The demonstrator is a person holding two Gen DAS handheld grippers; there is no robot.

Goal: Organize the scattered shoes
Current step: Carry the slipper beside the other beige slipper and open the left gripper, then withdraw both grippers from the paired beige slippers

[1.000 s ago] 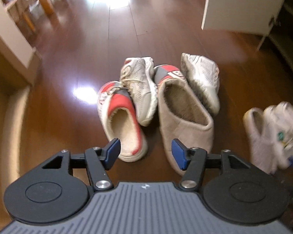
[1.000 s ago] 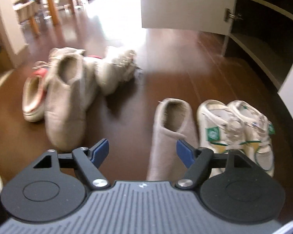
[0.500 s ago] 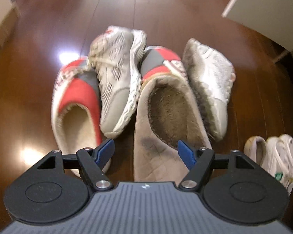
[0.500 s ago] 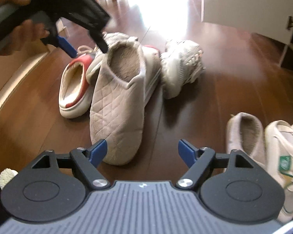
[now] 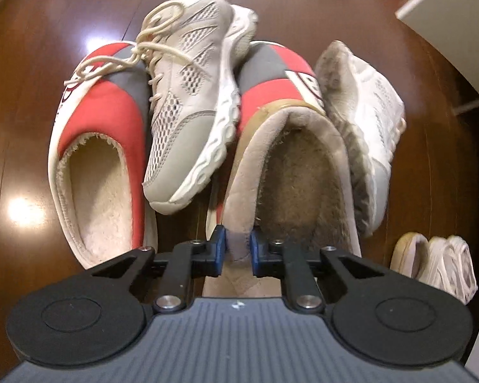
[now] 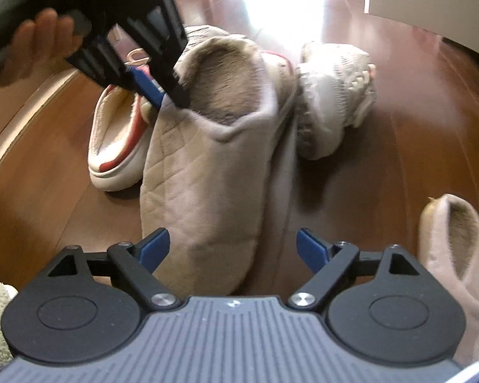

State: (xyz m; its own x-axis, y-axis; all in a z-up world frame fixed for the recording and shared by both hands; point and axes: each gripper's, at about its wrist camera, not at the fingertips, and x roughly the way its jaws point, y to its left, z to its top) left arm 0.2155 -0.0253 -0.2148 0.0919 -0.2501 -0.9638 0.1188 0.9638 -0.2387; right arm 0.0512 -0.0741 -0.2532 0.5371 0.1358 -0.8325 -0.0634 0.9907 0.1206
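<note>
- While the left gripper pinches the beige slipper at its rim, that slipper lies among the floor's shoe pile.
- Right gripper hovers nearest the slipper's toe (jaws wide).

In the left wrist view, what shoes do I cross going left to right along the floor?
Red slipper → mesh sneaker → beige slipper, its rim pinched by the left gripper → white sneaker on its side → the sorted shoes at far right.
</note>
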